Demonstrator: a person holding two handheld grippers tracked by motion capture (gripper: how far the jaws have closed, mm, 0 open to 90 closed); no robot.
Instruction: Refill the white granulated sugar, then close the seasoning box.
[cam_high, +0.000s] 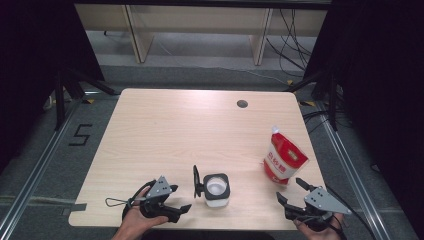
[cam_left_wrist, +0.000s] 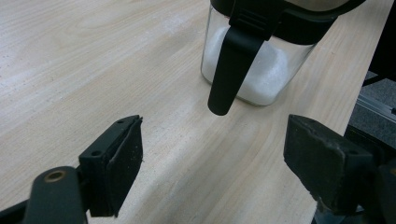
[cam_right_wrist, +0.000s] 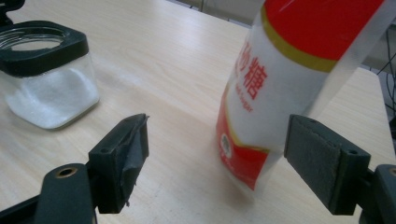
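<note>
I see a wooden table. A glass jar of white grains, lid flipped open, stands near its front edge. My left gripper waits open just beside it. My right gripper is open, its jaws apart around the red-and-white sugar pouch without touching.

A pale wooden table with rounded corners carries the work; a small dark round hole sits near its far edge, right of the middle. On the grey floor off the table's left edge a black figure 5 is marked. Beyond the far edge stand light wooden furniture legs, with black cables trailing at the right.
</note>
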